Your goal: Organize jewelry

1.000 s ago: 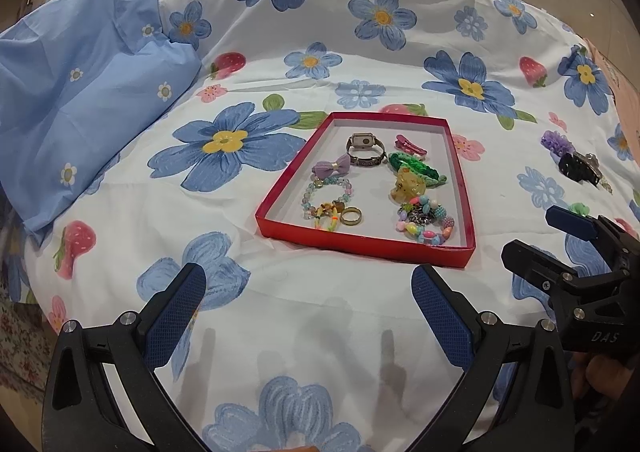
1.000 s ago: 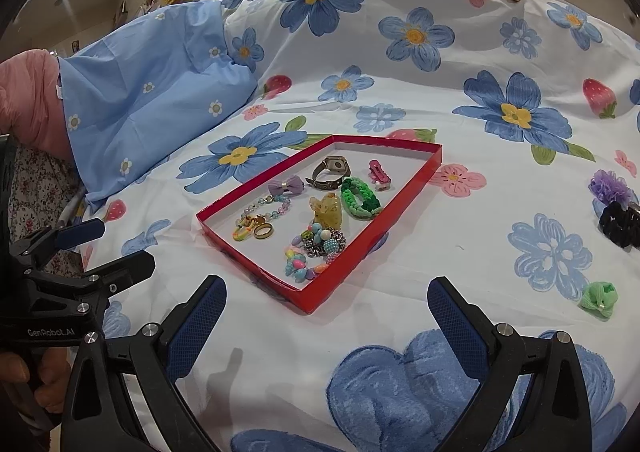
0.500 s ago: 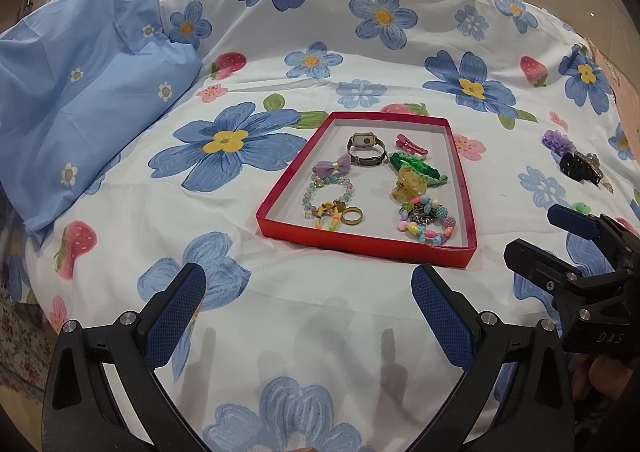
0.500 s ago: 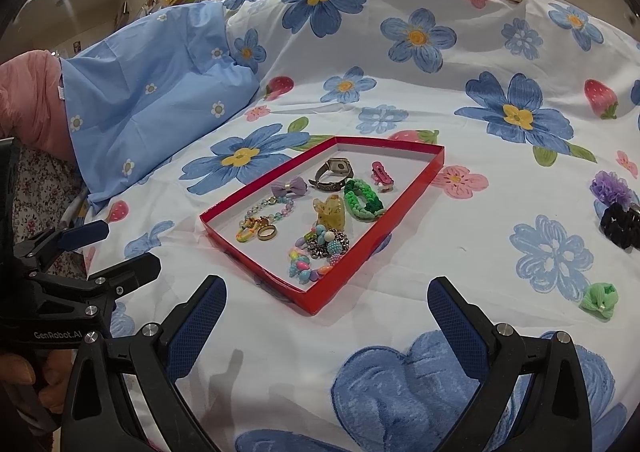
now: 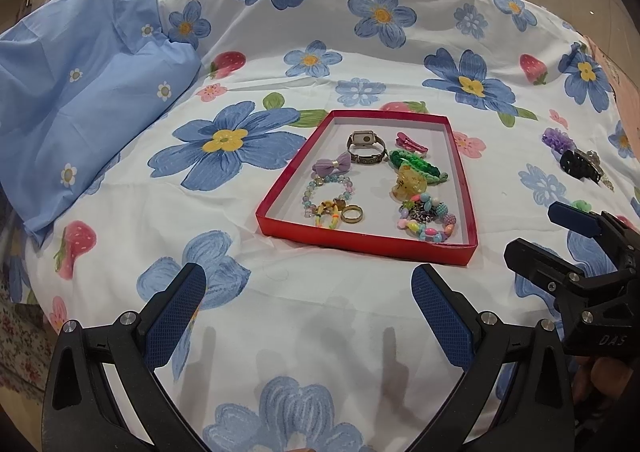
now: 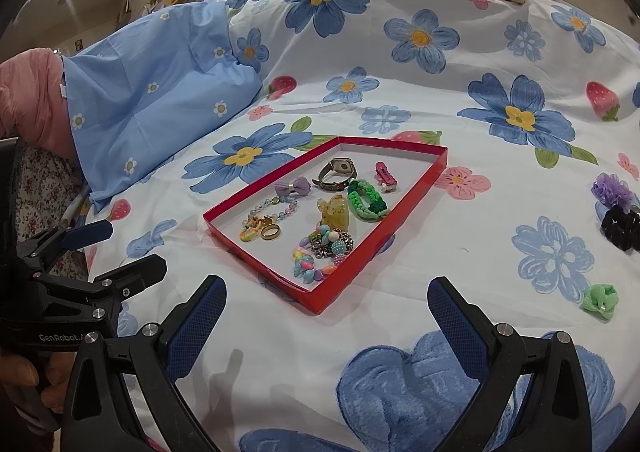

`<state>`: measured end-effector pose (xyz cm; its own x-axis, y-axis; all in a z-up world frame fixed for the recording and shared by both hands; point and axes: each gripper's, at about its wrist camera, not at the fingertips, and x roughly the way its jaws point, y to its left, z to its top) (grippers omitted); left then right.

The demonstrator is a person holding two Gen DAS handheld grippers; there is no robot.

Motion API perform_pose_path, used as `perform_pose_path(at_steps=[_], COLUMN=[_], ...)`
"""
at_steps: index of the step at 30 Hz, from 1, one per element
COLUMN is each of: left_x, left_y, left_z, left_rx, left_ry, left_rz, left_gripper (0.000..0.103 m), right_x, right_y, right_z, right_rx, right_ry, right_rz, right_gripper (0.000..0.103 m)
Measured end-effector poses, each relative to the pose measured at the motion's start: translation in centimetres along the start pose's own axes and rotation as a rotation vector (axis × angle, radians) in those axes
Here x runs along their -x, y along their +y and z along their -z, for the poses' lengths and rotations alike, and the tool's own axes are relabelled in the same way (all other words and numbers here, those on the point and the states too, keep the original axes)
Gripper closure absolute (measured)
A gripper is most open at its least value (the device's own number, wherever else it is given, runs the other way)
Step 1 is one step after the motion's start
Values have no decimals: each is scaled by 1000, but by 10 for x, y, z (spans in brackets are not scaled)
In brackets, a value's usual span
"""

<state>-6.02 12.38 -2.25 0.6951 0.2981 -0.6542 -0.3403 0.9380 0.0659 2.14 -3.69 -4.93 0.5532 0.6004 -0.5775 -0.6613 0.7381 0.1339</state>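
Nearest, the left gripper [image 5: 308, 306] and right gripper [image 6: 326, 316] both hang wide apart and empty over bare floral bedsheet [image 5: 320, 312], short of the shallow red cardboard tray [image 5: 362, 242]. The tray holds the jewelry; purple [image 6: 612, 188], black [image 6: 622, 228] and green scrunchies [image 6: 600, 300] lie well right of it. Beyond the tray, sheet runs clear. Nothing has visibly moved since a second ago.
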Motion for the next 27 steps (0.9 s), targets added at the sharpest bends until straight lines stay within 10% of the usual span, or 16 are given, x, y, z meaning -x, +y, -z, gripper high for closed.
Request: perform_pose_path(at_steps=[27], left_x=[-2], left_y=[5], left_z=[0], left_rx=[-13], left_ry=[-3], left_rz=[-10], left_gripper=[0], right_x=[1], right_y=[3], right_z=[-1], right_rx=[5], right_ry=[0], right_rz=[-3], right_gripper=[1])
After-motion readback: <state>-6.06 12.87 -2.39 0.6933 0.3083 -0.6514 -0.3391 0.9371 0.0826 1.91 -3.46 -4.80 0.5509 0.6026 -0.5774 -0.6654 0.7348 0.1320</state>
